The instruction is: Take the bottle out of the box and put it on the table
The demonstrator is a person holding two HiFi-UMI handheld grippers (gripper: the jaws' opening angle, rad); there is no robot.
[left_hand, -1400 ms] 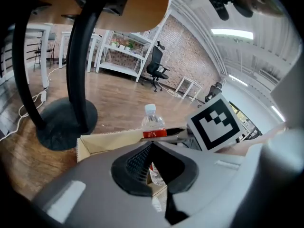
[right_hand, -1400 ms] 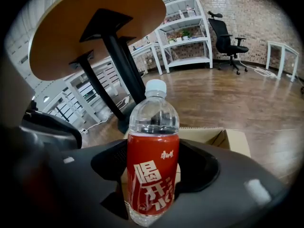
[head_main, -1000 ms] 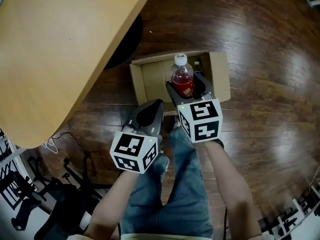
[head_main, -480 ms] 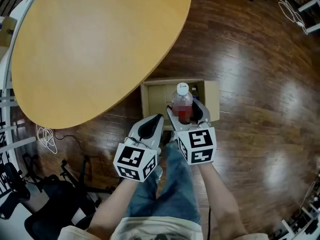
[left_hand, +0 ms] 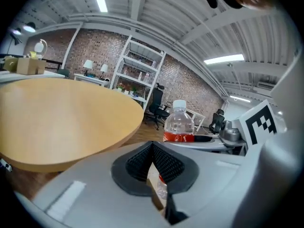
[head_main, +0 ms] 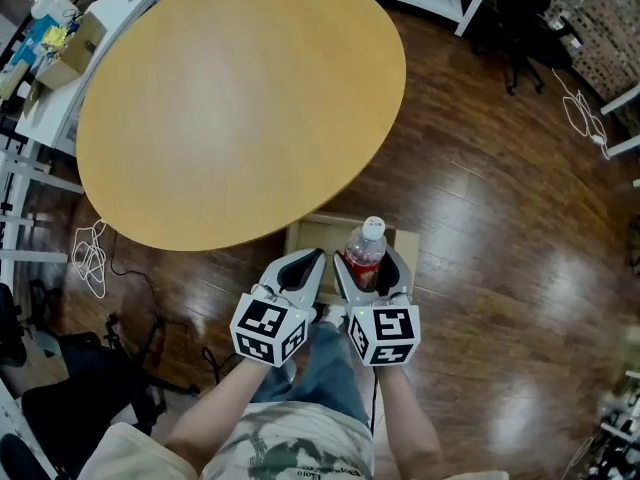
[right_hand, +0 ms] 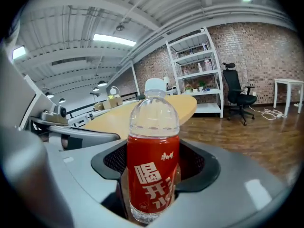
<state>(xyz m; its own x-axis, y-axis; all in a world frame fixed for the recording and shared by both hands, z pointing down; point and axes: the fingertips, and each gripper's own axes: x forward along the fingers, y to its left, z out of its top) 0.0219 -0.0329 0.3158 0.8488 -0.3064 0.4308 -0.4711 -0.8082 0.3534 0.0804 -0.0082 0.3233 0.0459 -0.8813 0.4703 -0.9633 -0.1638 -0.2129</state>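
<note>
A clear bottle (head_main: 365, 255) with a red label and white cap stands upright between the jaws of my right gripper (head_main: 368, 266), which is shut on it; the right gripper view shows the bottle (right_hand: 153, 163) close up, clamped at its label. The bottle is lifted above the open cardboard box (head_main: 305, 236) on the floor, near the round wooden table's (head_main: 240, 98) front edge. My left gripper (head_main: 308, 262) hovers just left of the right one, shut with nothing in it; in the left gripper view the bottle (left_hand: 179, 126) shows beyond its closed jaws.
Dark wooden floor (head_main: 500, 218) surrounds the box. White shelving (head_main: 60, 38) with small items stands at the far left, cables (head_main: 90, 258) lie on the floor left of the table, and an office chair (head_main: 515, 28) stands at the back right.
The view has risen and drawn back, showing the whole table. The bottle in my right gripper has come up out of the box and sits higher. The left gripper stays beside it.
</note>
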